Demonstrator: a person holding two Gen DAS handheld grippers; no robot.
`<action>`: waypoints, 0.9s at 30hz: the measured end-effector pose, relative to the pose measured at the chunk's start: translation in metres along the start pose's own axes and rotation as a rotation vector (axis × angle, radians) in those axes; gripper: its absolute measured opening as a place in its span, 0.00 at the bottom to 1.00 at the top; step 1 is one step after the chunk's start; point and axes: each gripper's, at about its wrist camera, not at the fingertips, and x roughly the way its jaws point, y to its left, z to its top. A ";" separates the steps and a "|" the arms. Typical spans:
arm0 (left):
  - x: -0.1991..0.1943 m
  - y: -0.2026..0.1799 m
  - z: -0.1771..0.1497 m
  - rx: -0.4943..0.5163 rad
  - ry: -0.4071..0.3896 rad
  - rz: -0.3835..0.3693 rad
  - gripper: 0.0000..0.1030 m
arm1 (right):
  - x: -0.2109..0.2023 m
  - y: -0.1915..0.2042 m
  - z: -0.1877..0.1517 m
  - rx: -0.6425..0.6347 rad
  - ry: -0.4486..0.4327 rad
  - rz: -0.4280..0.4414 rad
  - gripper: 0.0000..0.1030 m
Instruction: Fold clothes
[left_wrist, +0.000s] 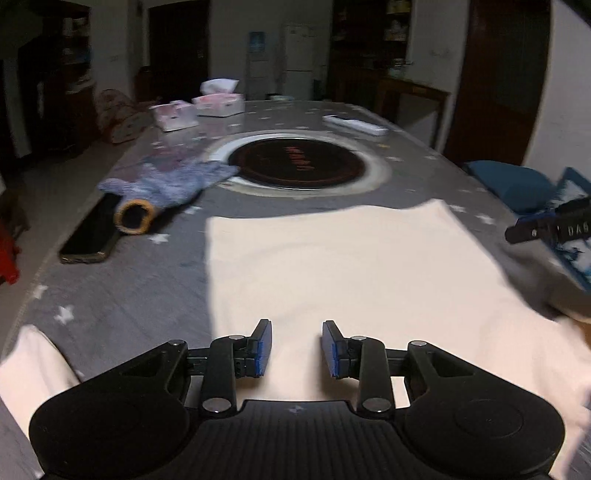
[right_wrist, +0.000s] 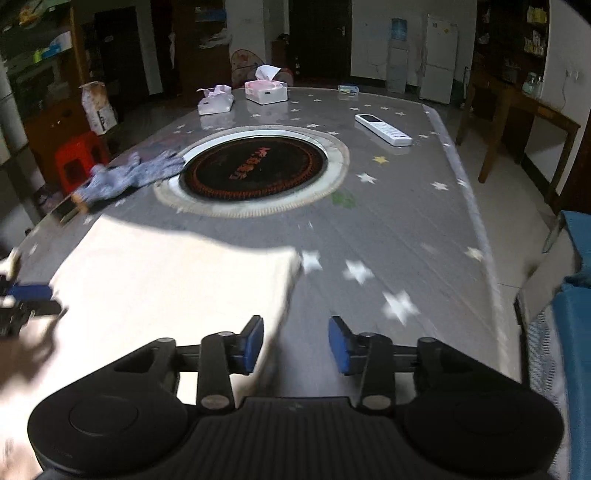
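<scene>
Grey star-patterned table with round inset hotplate, in a dim room with a fridge. Cream garment spread flat at near edge. Left gripper above it, fingers apart, empty; right gripper at its right edge, likewise. Beyond: blue glove, phone, tissue boxes, remote.

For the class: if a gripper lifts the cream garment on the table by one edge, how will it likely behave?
The cream garment lies flat and follows the table, so it is probably floppy and would drape from the pinch. It looks thin, so likely light. Pushed, it would probably bunch into wrinkles on the tablecloth.
</scene>
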 end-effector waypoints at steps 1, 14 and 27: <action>-0.005 -0.006 -0.004 0.006 0.000 -0.022 0.35 | -0.011 -0.001 -0.010 -0.006 0.004 0.000 0.41; -0.042 -0.069 -0.049 0.112 0.017 -0.208 0.39 | -0.060 0.002 -0.106 -0.078 0.040 -0.127 0.42; -0.047 -0.080 -0.066 0.148 0.033 -0.217 0.46 | -0.087 -0.045 -0.143 -0.029 -0.020 -0.542 0.43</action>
